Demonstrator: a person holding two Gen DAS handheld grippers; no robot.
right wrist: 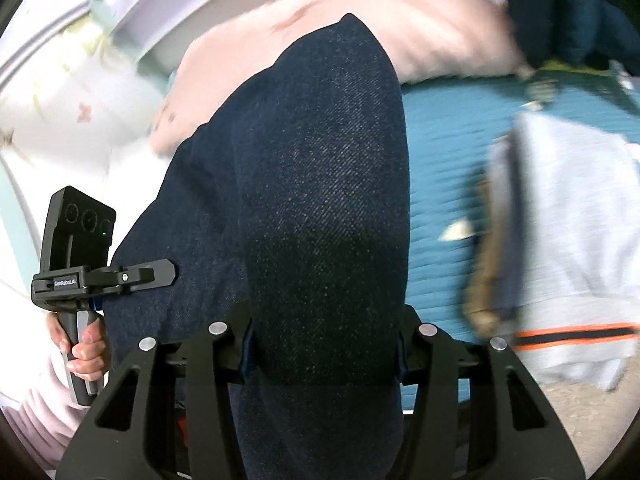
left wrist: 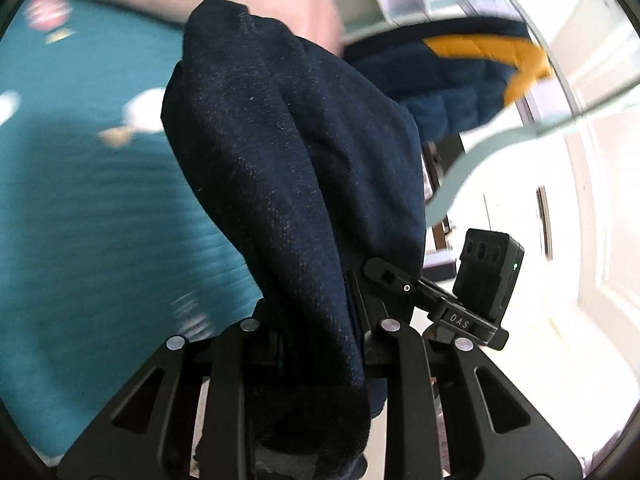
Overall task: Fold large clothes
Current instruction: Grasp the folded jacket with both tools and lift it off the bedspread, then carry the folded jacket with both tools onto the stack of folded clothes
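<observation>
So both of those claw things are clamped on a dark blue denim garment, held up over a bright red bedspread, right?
Nearly. Both the left gripper and right gripper are clamped on the dark denim garment, but the bedspread beneath is teal, not red. The left wrist view shows it at left; the right wrist view shows the same teal.

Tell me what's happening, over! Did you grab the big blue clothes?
Left tool shut on dark denim garment. Right tool shut on it too. Garment lifted over teal bedspread. Grey garment and pink cloth lie nearby.
</observation>
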